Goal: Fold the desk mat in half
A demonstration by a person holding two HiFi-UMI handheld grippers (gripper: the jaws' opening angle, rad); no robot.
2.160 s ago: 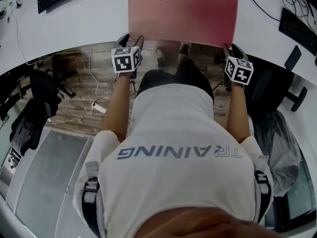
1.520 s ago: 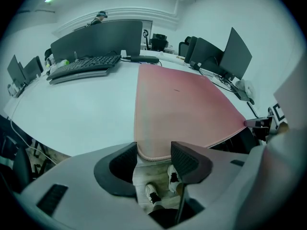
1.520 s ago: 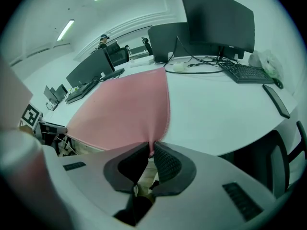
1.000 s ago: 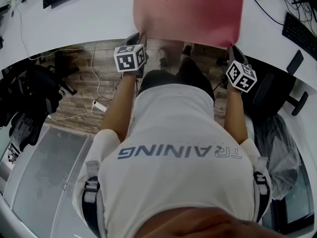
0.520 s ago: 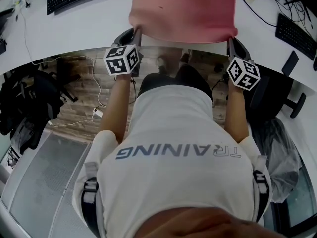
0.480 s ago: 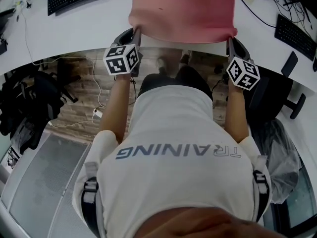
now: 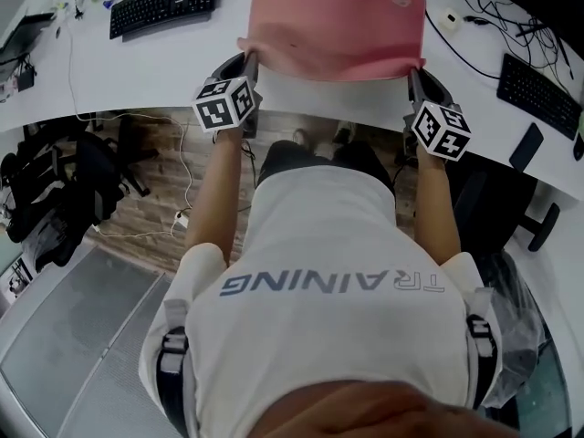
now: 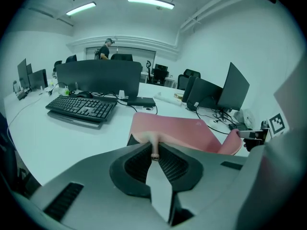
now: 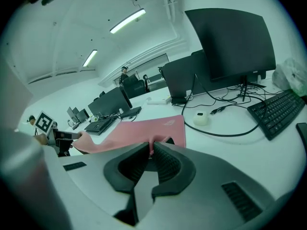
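Observation:
The pink desk mat (image 7: 338, 21) lies on the white desk (image 7: 137, 71), its near edge lifted and curling up. My left gripper (image 7: 248, 57) pinches the near left corner; its jaws are closing, with the mat's edge (image 8: 154, 145) pressed between the pads. My right gripper (image 7: 415, 67) is shut on the near right corner, and the thin pink edge (image 9: 151, 150) shows squeezed between its pads. In the left gripper view the mat (image 8: 182, 131) stretches away to the right gripper (image 8: 261, 135). In the right gripper view the mat (image 9: 139, 128) sags between the two grippers.
A black keyboard (image 7: 164, 3) lies left of the mat and another (image 7: 538, 85) at the right, with cables and a small white device (image 7: 447, 18) near the mat's far right corner. Monitors (image 8: 98, 78) stand behind. Office chairs (image 7: 91, 167) stand on the floor below.
Both grippers have carried the mat's near edge up and forward from the desk's front edge. The mat now bows upward instead of hanging over the edge.

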